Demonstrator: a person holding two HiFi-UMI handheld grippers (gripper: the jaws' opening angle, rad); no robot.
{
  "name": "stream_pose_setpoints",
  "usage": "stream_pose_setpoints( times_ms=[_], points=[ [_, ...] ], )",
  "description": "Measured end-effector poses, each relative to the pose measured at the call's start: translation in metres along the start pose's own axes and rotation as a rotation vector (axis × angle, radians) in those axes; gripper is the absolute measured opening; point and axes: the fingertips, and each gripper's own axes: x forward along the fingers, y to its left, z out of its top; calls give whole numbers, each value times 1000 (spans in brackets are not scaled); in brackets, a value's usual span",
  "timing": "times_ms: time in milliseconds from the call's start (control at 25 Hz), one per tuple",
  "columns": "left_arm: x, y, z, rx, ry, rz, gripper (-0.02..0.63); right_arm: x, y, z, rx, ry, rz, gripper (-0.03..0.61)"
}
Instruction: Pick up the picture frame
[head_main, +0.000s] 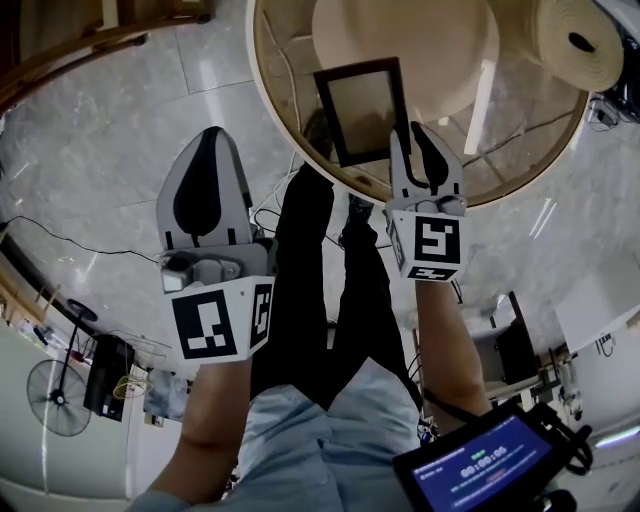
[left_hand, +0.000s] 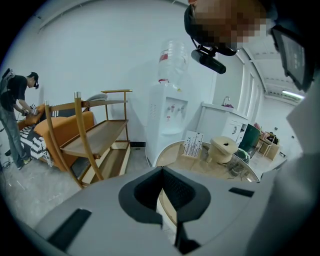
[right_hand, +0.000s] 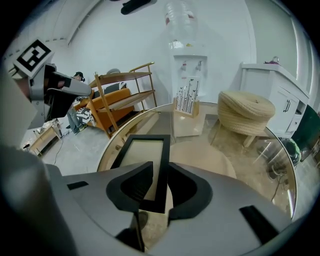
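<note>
Head view: my right claw (head_main: 412, 140) sits at the lower right corner of the picture frame (head_main: 362, 105), which is over the round glass table (head_main: 275, 110) near its rim. Right gripper view confirms it: jaws clamped on the frame's (right_hand: 142, 155) right-hand rail, with the dark rail pinched between both pads and the pale pane running away from me. I can't tell whether the frame rests on the glass or is clear of it. My left claw (head_main: 210, 150) hangs over the floor, left of the table and well apart from the frame. In the left gripper view its jaws (left_hand: 167, 200) are parted by a narrow slit with nothing between them, only the table edge showing through. Beyond are a wooden shelf (left_hand: 95, 137), a water dispenser (left_hand: 167, 125) and a woven stool (right_hand: 246, 112).
</note>
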Motion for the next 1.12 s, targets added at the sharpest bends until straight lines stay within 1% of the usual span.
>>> stream_pose_setpoints(
  times_ms=[240, 440, 680, 800, 920, 1120],
  points=[
    [-3, -2, -7, -6, 21, 3, 11, 2, -4, -9, 26, 15, 6, 110],
    [2, 4, -24, -11, 30, 9, 11, 12, -2, -23, 37, 13, 27, 114],
    [4, 30, -23, -20, 23, 8, 11, 25, 17, -23, 75, 26, 77, 106],
    [2, 21, -22, -21, 19, 3, 11, 21, 9, -24, 75, 37, 72, 84],
    [1, 8, -19, -17, 17, -2, 11, 15, -1, -25, 81, 40, 61, 80],
    [2, 8, -12, -13, 1, -7, 11, 14, -1, -17, 60, 22, 38, 80]
  ],
)
